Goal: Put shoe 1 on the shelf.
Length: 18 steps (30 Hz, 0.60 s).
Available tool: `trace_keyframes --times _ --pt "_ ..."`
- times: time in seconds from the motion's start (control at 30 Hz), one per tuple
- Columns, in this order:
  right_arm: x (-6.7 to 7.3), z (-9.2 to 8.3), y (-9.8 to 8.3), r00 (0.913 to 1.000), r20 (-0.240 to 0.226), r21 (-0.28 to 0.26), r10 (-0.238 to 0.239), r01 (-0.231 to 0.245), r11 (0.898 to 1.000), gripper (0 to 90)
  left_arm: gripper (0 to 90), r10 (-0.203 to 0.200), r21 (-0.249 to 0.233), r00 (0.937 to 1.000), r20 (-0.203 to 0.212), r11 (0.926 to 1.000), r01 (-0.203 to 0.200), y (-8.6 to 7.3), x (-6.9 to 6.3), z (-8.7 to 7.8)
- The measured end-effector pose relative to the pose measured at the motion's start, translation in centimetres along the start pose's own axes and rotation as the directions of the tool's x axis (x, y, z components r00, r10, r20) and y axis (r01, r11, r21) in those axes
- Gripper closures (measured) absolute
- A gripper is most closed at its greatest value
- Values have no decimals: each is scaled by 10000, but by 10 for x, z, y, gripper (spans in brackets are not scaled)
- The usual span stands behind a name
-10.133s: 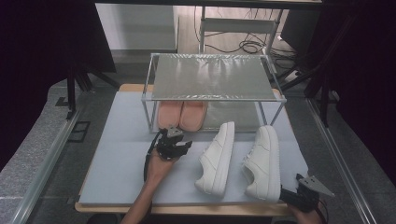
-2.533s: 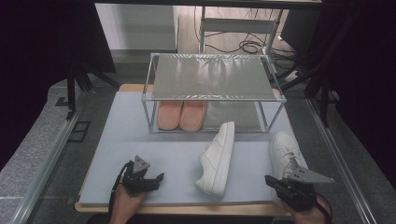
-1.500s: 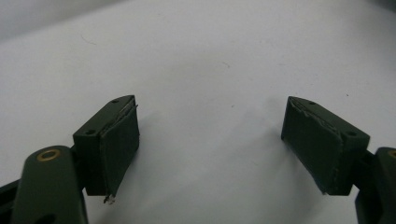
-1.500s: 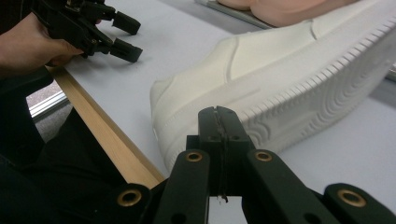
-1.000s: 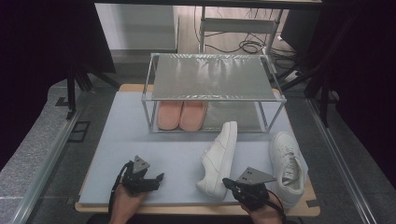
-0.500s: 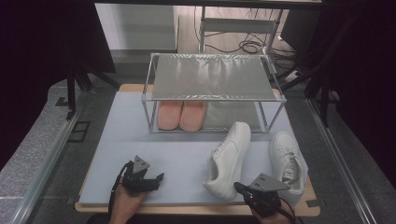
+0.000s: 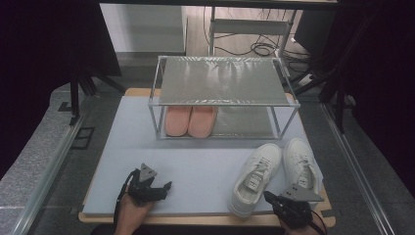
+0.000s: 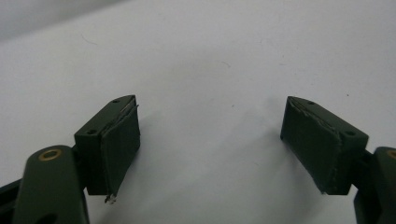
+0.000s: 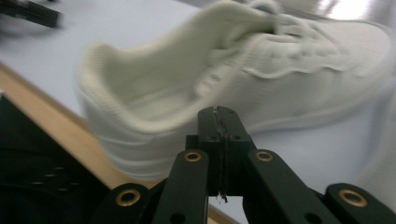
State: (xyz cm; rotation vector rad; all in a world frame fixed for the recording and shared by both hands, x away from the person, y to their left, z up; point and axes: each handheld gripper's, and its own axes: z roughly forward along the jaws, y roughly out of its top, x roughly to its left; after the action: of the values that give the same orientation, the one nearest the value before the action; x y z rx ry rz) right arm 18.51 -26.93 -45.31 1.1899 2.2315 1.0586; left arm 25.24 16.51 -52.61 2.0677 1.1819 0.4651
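On the pale grey mat (image 7: pixel 205 166) that covers the wooden table (image 7: pixel 156 218), well ahead of both claws, stands the biggest piece here: a metal-framed rack with a shiny perforated top shelf (image 7: pixel 222 81). Under that shelf, on the rack's left half, a pair of salmon-pink slippers (image 7: pixel 190 120) sits side by side, far out beyond the left claw.

Closer in, two white lace-up sneakers. The left white sneaker (image 7: pixel 255 176) lies at a slant, heel toward the table's near edge, toe aimed at the rack; its heel is just in front of the right claw and a touch to that claw's left. In the right gripper view this sneaker's (image 9: pixel 233 74) open heel collar looms right past the jaw tips, blurred. The right white sneaker (image 7: pixel 302 164) lies just beside its partner, straight ahead of the right claw.

Now the claws. The right gripper (image 7: pixel 276 201) is clenched, jaws pressed flat together with nothing between them, tips just short of the left sneaker's heel; whether they touch it, can't tell. The left gripper (image 7: pixel 164 188) rests low over bare mat, well apart from the sneakers, jaws (image 8: pixel 212 140) spread wide and released, gripping nothing.
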Motion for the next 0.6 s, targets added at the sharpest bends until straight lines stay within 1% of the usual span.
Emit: trace_keyframes --times 0.03,0.1,0.13,0.23,0.3,0.4,0.47,0.53,0.6 --pt "-2 0 -1 9999 -15 -7 158 -158 9999 882 199 -5 -3 10000 -2 10000 5 0 0 0" --pt "-5 2 -2 9993 219 68 307 -309 9995 883 198 0 -2 10000 -2 10000 0 0 0 0" --pt "-7 3 -2 9985 295 98 460 -463 9989 884 198 -7 -6 10000 1 10000 7 0 0 0" --pt "-11 6 -3 9952 563 176 797 -808 9966 894 198 1 -3 10000 1 10000 -1 0 0 0" --pt "-13 9 -2 9929 613 184 1023 -1036 9944 895 198 -4 -4 10000 1 10000 4 0 0 0" --pt "-14 16 -1 9898 782 277 1191 -1216 9922 897 198 -2 -4 10000 1 10000 2 0 0 0" --pt "-14 21 0 9869 974 325 1285 -1322 9907 897 199 -3 -5 10000 1 10000 3 0 0 0" --pt "-14 24 2 9851 1032 317 1375 -1414 9894 897 198 -7 -7 10000 0 10000 7 0 0 0" --pt "-14 26 4 9820 1240 344 1427 -1480 9884 897 198 -1 -5 10000 0 10000 1 0 0 0"
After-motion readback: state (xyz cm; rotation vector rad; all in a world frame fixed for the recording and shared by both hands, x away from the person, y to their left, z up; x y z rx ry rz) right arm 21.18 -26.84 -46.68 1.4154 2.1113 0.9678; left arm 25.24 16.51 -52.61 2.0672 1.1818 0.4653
